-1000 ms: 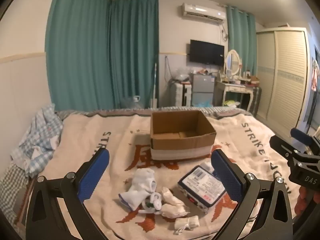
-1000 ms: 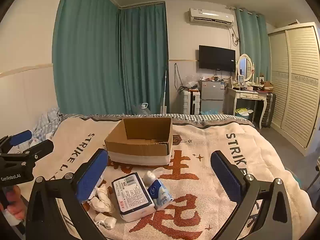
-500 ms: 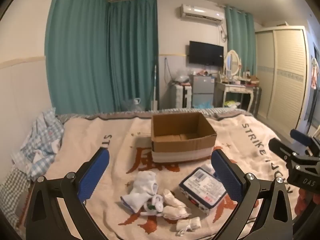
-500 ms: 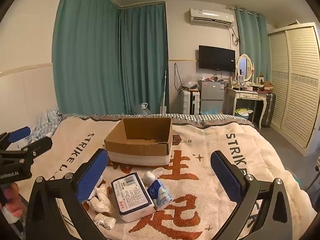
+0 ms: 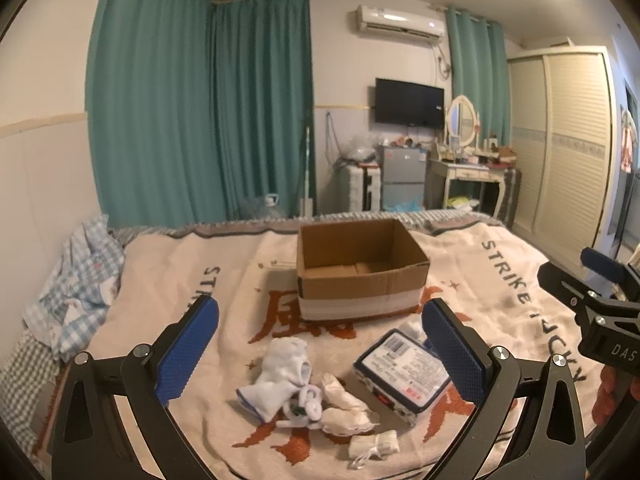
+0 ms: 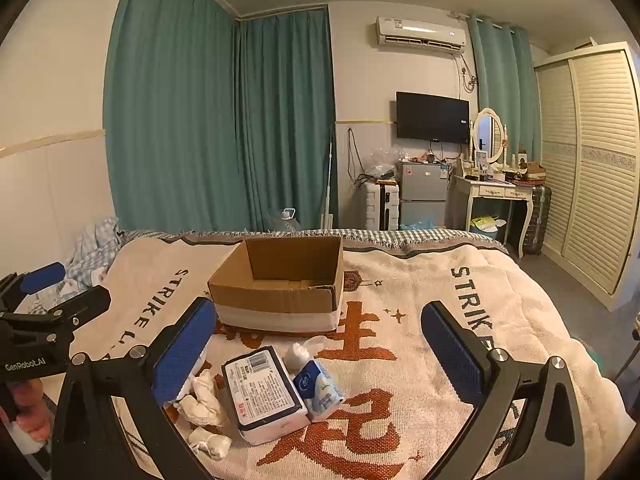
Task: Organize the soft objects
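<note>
An open cardboard box (image 5: 362,270) stands empty on the bed blanket; it also shows in the right wrist view (image 6: 280,284). In front of it lie white socks (image 5: 286,376), small rolled white socks (image 5: 344,404), a large tissue pack (image 5: 402,372) and, in the right wrist view, a small blue tissue pack (image 6: 320,388). My left gripper (image 5: 320,344) is open and empty, held above the socks. My right gripper (image 6: 318,348) is open and empty above the large tissue pack (image 6: 262,392).
A cream blanket (image 6: 420,344) with red characters covers the bed. A blue checked cloth (image 5: 76,280) lies at the bed's left edge. Beyond the bed stand a fridge (image 6: 422,196), a dressing table (image 6: 496,196) and a wardrobe (image 6: 592,160).
Both grippers have stayed open. The left view has shifted slightly; the objects on the bed have not moved.
</note>
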`<action>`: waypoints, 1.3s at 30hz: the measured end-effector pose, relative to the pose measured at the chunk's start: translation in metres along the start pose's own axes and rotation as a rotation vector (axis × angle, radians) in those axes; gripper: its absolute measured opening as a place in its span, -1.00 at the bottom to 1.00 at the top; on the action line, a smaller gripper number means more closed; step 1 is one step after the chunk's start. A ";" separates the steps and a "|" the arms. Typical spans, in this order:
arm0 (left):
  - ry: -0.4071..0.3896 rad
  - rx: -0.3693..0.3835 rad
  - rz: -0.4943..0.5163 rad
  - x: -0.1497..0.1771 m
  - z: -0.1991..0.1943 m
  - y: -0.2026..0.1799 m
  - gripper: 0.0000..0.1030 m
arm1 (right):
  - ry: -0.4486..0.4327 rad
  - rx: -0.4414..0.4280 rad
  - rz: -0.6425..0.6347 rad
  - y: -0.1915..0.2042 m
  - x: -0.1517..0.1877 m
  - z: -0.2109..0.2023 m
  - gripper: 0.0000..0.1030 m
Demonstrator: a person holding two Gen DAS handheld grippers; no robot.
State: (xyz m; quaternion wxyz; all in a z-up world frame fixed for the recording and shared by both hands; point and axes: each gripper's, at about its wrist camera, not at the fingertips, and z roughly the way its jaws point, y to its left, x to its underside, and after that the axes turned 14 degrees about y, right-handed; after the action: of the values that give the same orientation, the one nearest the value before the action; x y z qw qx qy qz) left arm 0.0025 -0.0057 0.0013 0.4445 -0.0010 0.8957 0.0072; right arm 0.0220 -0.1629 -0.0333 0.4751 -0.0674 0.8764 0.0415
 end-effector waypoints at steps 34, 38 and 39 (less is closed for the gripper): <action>0.003 0.004 0.000 0.001 -0.005 0.001 1.00 | 0.018 0.006 -0.008 0.003 -0.003 0.006 1.00; 0.004 0.002 0.009 0.000 -0.005 0.000 1.00 | 0.018 0.005 -0.010 0.002 -0.002 0.005 1.00; 0.004 0.001 0.009 0.000 -0.005 -0.001 1.00 | 0.017 0.005 -0.010 0.002 -0.002 0.005 1.00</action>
State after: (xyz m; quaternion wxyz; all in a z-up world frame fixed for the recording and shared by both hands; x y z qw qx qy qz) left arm -0.0015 -0.0066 0.0039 0.4428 0.0035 0.8966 0.0086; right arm 0.0268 -0.1598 -0.0344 0.4679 -0.0707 0.8802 0.0364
